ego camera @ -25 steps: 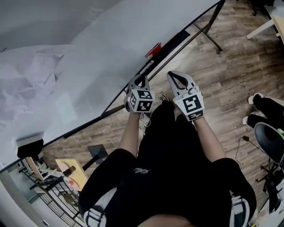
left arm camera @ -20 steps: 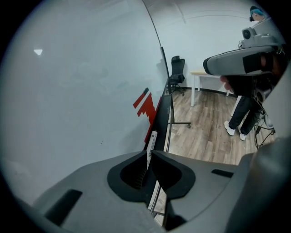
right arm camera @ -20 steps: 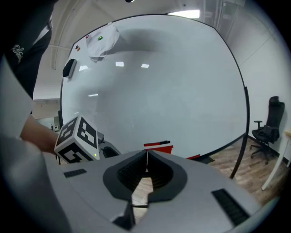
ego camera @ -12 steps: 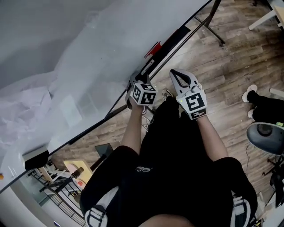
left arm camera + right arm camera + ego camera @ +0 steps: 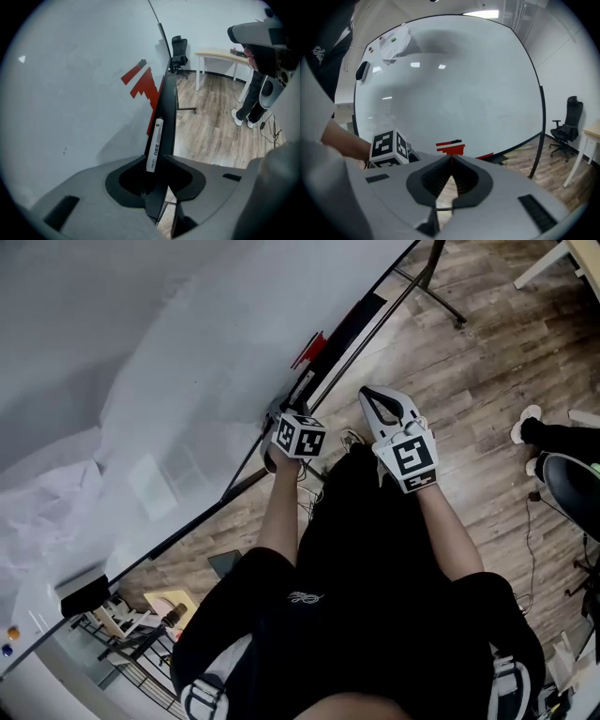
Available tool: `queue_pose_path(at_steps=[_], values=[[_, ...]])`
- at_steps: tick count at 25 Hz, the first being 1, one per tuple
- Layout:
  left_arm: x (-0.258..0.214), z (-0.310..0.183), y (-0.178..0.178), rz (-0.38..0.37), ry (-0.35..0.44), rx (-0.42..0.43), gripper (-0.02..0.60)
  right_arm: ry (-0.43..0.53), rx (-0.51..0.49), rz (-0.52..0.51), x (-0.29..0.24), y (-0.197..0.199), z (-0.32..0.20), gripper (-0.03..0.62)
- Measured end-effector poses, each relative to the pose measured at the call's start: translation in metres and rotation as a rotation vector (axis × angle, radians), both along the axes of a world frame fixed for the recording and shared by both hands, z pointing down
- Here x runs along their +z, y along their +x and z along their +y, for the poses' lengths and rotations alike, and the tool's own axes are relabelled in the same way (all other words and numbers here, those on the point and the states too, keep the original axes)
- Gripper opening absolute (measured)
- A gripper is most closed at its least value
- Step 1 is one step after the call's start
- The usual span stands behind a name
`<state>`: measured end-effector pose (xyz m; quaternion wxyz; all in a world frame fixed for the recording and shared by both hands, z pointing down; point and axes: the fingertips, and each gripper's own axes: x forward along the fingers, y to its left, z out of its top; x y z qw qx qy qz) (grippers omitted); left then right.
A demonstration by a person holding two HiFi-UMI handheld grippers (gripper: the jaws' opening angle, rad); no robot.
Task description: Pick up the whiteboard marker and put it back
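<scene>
The whiteboard marker (image 5: 155,140), white with black print, lies along the black tray (image 5: 168,98) at the foot of the whiteboard (image 5: 187,352). Its near end sits between the narrow jaws of my left gripper (image 5: 153,158), which is shut on it. I cannot tell whether the marker rests on the tray. In the head view the left gripper (image 5: 289,420) points steeply down at the tray (image 5: 352,329), mostly hidden behind its marker cube. My right gripper (image 5: 368,395) hangs beside it over the floor, shut (image 5: 451,158) with nothing in it.
A red item (image 5: 307,346) sticks to the board just above the tray. The board's stand leg (image 5: 436,287) crosses the wooden floor. A person's shoes (image 5: 527,427) and a chair (image 5: 574,498) are at the right. A black eraser (image 5: 82,596) sits on the board lower left.
My left gripper has sunk toward the tray and tipped further down. The right gripper has barely shifted and stays shut.
</scene>
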<state>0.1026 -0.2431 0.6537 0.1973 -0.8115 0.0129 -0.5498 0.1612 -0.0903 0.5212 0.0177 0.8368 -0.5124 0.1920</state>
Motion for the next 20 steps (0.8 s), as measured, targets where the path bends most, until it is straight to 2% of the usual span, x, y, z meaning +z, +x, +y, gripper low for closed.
queue_pose_path(at_steps=[12, 20], values=[[0.009, 0.001, 0.005, -0.046, 0.074, 0.028, 0.084, -0.006, 0.026, 0.01, -0.005, 0.001, 0.024, 0.005], [0.002, 0.004, -0.003, 0.015, 0.004, -0.021, 0.066, 0.003, -0.002, 0.02, -0.013, -0.008, 0.027, 0.005]])
